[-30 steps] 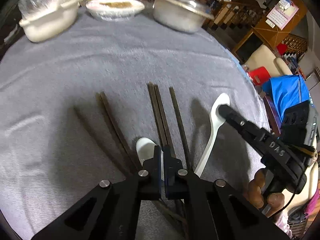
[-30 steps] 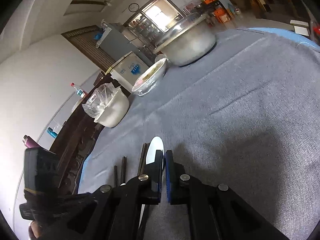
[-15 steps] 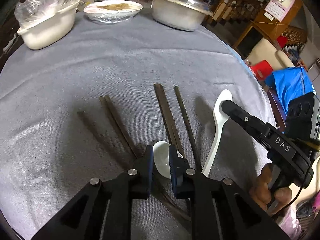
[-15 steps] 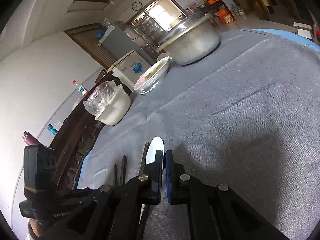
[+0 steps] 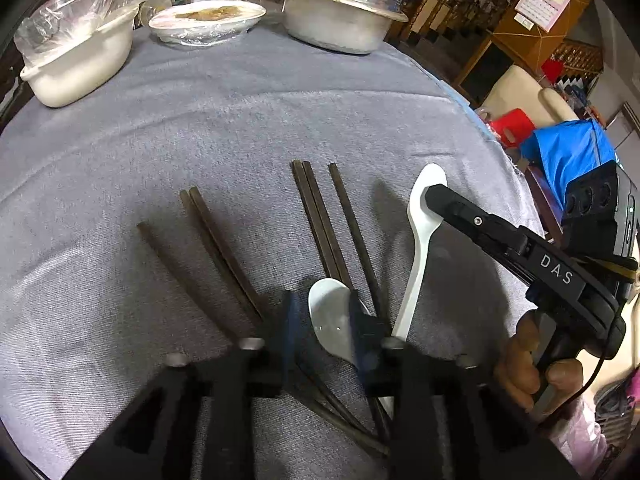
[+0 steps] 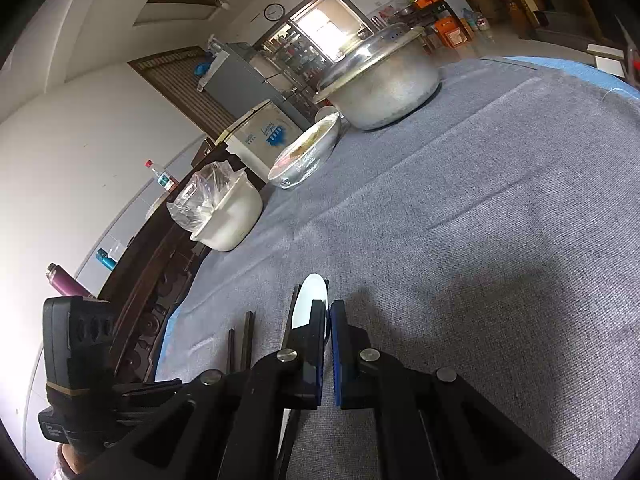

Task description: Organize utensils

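Several dark chopsticks (image 5: 320, 220) lie spread on the grey cloth (image 5: 280, 120), with a pair (image 5: 216, 236) further left. A white spoon (image 5: 332, 320) rests bowl-up across the chopsticks' near ends. My left gripper (image 5: 322, 316) straddles that bowl; its jaws are opening and the pads stand clear of the spoon. A second, long white spoon (image 5: 422, 240) lies to the right. My right gripper (image 5: 434, 196) is shut, its tip over that spoon's bowl. In the right wrist view the right gripper (image 6: 329, 306) has the spoon's bowl (image 6: 310, 304) showing just past its left finger.
Along the table's far side stand a white tub with a plastic bag (image 5: 80, 60), a wrapped dish of food (image 5: 208, 20) and a lidded metal pot (image 5: 340, 20). The table edge (image 5: 500, 148) curves down the right, with a red stool and a blue bag beyond.
My left gripper's jaws went from shut to apart, and the near spoon's bowl now shows between them. The right gripper stayed where it was, still shut.
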`<action>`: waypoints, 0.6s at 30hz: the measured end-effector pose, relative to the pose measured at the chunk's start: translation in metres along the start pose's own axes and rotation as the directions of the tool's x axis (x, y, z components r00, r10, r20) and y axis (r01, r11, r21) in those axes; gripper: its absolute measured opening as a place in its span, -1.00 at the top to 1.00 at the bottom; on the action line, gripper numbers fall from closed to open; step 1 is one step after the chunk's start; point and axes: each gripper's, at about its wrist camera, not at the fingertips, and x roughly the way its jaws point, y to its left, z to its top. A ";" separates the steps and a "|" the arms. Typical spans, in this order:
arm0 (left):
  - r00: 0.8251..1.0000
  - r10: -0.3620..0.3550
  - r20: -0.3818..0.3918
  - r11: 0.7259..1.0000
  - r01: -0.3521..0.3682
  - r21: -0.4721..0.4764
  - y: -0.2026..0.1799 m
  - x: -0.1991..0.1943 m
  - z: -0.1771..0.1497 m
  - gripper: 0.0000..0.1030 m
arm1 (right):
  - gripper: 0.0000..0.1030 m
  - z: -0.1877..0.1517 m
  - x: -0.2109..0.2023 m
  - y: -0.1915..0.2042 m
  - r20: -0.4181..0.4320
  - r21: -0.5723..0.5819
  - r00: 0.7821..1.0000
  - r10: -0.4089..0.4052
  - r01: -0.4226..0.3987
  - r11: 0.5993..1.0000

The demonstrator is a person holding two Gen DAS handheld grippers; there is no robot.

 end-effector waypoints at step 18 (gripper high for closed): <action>0.999 -0.039 0.029 0.999 0.039 0.014 0.000 0.004 -0.016 0.79 | 0.92 0.001 0.001 0.000 0.000 0.001 1.000 0.002 -0.002 1.000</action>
